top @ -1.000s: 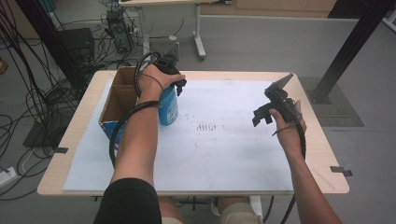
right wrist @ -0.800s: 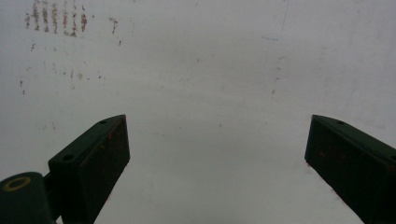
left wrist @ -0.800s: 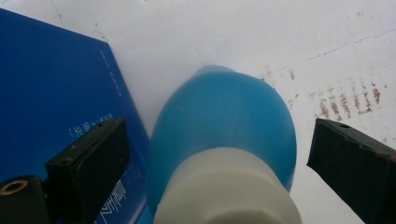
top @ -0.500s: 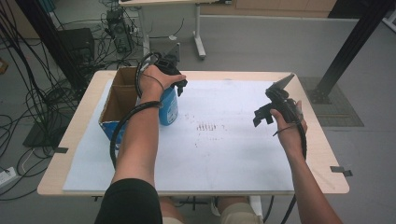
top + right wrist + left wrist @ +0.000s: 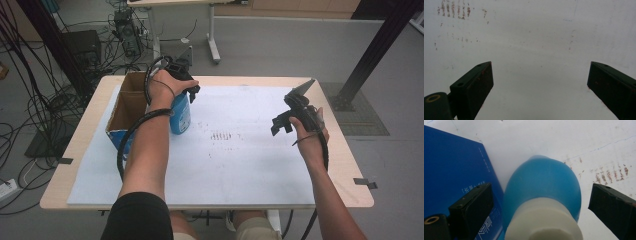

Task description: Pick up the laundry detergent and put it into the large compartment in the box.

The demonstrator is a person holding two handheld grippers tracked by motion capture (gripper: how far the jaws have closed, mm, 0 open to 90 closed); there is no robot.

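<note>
A blue bottle (image 5: pixel 181 118) with a white cap (image 5: pixel 544 222) stands upright on the white sheet, right beside a cardboard box (image 5: pixel 116 114) with blue sides. My left gripper (image 5: pixel 183 91) hangs directly over the bottle and points down at it. In the left gripper view its jaws are open, one on each side of the bottle (image 5: pixel 541 182), with a gap on both sides. My right gripper (image 5: pixel 282 122) is held above the right part of the sheet. It is open (image 5: pixel 540 67) with nothing between its jaws.
The white sheet (image 5: pixel 235 165) covers most of the wooden table (image 5: pixel 350 165), with brown smudges (image 5: pixel 220 136) near its middle. The open box's blue side (image 5: pixel 451 162) is close to my left jaw. Cables and equipment lie on the floor beyond the table.
</note>
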